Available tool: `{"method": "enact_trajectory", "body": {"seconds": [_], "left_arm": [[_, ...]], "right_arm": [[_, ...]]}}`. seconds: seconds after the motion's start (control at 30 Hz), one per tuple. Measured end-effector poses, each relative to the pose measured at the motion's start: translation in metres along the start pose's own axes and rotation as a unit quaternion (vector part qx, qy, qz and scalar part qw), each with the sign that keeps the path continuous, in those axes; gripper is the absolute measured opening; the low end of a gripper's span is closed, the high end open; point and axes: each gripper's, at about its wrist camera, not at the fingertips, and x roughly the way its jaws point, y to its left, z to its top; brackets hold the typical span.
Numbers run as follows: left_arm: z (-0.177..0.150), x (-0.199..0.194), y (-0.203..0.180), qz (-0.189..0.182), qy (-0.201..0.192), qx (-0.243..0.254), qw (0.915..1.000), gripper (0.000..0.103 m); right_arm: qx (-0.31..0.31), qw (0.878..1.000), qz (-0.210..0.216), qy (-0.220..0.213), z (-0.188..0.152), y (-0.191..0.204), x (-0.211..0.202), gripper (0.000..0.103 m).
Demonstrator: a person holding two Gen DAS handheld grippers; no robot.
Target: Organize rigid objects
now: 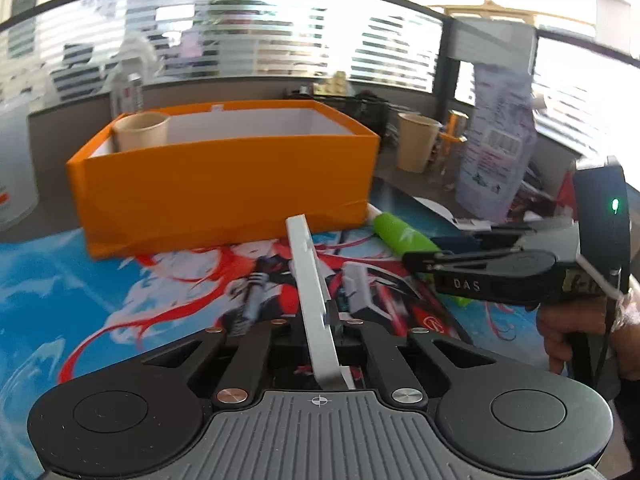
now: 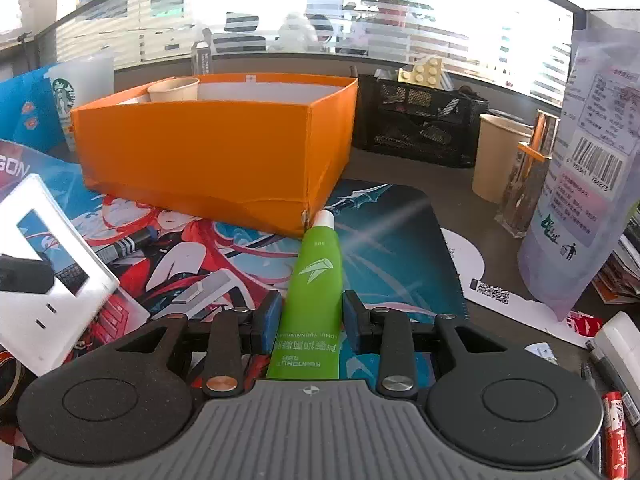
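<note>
Orange box point(image 2: 208, 148) on the tabletop point(image 2: 404, 168), open-topped, one paper cup point(image 2: 174, 90) inside; loading step under way, by my reading; left tool point(image 1: 320, 328) clamped on white plate frame point(image 1: 310, 292), lifted edge-on before the box; right tool point(image 2: 308, 316) gripping green tube point(image 2: 312, 292), cap touching box corner; next: raise both over the rim, release inside.
</note>
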Motion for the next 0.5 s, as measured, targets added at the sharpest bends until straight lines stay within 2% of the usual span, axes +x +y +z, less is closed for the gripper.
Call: {"method": "enact_trajectory", "body": {"seconds": [0.1,0.2,0.47,0.5], "left_arm": [[0.004,0.002,0.001,-0.013,-0.001,-0.011,0.9999,0.000],[0.010,-0.005,0.001,0.021,-0.026,0.006,0.9994,0.000],[0.021,-0.019,0.018,0.020,-0.046,-0.025,0.9984,0.000],[0.023,-0.022,0.021,0.019,-0.049,-0.031,0.9981,0.000]], "right_arm": [[0.007,1.000,-0.001,-0.008,0.000,-0.002,-0.003,0.030],[0.005,1.000,-0.002,-0.015,-0.001,-0.002,-0.009,0.029],[0.007,0.999,0.002,-0.035,0.001,-0.004,-0.025,0.026],[0.006,0.999,0.001,-0.039,0.002,-0.003,-0.028,0.014]]}}
